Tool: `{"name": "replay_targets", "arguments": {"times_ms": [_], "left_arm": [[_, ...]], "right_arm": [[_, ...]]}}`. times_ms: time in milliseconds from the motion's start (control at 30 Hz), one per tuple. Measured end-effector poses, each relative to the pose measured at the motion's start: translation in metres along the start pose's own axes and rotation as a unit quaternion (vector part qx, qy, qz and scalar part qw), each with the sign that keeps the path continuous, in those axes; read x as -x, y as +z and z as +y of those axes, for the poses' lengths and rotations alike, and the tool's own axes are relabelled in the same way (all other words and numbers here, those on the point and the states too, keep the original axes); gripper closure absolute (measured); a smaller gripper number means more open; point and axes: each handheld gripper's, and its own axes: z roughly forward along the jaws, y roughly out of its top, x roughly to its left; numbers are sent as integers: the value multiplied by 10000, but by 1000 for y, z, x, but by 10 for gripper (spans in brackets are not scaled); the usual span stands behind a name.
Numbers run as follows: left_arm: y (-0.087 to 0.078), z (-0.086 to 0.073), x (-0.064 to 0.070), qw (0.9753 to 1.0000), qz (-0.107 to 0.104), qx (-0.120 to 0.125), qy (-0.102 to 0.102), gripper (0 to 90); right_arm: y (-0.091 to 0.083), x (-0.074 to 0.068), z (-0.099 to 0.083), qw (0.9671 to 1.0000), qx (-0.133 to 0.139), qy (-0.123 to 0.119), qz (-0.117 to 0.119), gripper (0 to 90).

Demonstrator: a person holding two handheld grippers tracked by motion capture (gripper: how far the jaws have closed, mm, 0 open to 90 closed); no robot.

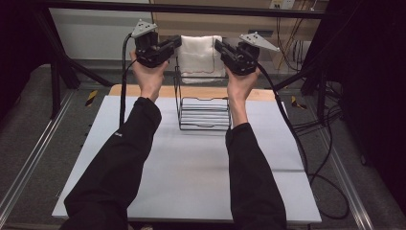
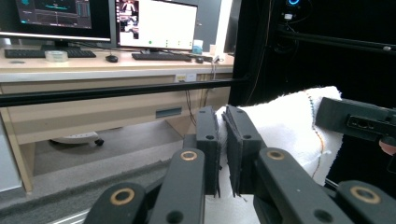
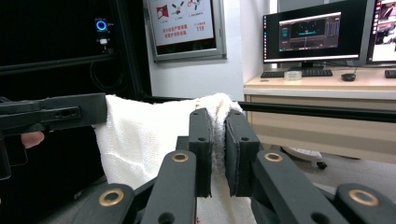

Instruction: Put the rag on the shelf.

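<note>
Nearest the person, the white table (image 1: 191,172) lies bare between the forearms. Farther on, a wire rack (image 1: 203,112) stands on it. Above and beyond the rack, a white cloth (image 1: 200,55) is held stretched in the air: its one upper corner is clenched by the left gripper (image 1: 176,44), the other by the right gripper (image 1: 219,46). Only thin edges appear to be pinched, so a corner could be pulled free if the grippers are drawn apart. The hanging hem could also be snagged on the rack's wires if lowered carelessly.
</note>
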Motion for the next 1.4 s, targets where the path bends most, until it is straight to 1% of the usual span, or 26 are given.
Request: {"name": "replay_targets", "arguments": {"times_ms": [133, 300, 333, 433, 467, 600, 667, 767, 967, 1067, 1300, 1400], "left_arm": [[0, -6, 0, 10000, -42, -63, -1, 835], [-3, -12, 4, 9999, -76, -106, 59, 835], [-4, -14, 4, 9999, -86, -112, 57, 835], [-5, -17, 5, 9998, -128, -133, 42, 835], [-5, -17, 6, 9998, -130, -149, 67, 835], [-6, -21, 9, 9997, -164, -174, 87, 835], [-6, -23, 10, 9996, -183, -184, 84, 835], [-6, -26, 10, 9995, -202, -218, 85, 835], [-6, -31, 12, 9993, -238, -268, 77, 835], [-7, -32, 13, 9992, -287, -259, 92, 835], [-13, -31, 19, 9987, -396, -254, 192, 834], [-15, -32, 21, 9986, -409, -267, 225, 834]], "right_arm": [[-2, 1, -6, 10000, -49, -8, -4, 827], [-5, 2, -13, 9999, -142, 17, 2, 826], [-7, 2, -14, 9999, -167, -34, 4, 825], [-10, 1, -15, 9998, -204, -56, 15, 825], [-10, 1, -16, 9997, -219, -52, 18, 825], [-14, 1, -20, 9997, -237, -44, -22, 824], [-16, 3, -22, 9997, -252, 2, -23, 824], [-18, 3, -23, 9996, -269, -40, -17, 824], [-22, 3, -28, 9995, -312, -25, -5, 822], [-25, 4, -29, 9994, -333, -15, 7, 822], [-33, 4, -27, 9994, -334, -105, 52, 820], [-36, 4, -27, 9992, -365, -135, 74, 819]]}}
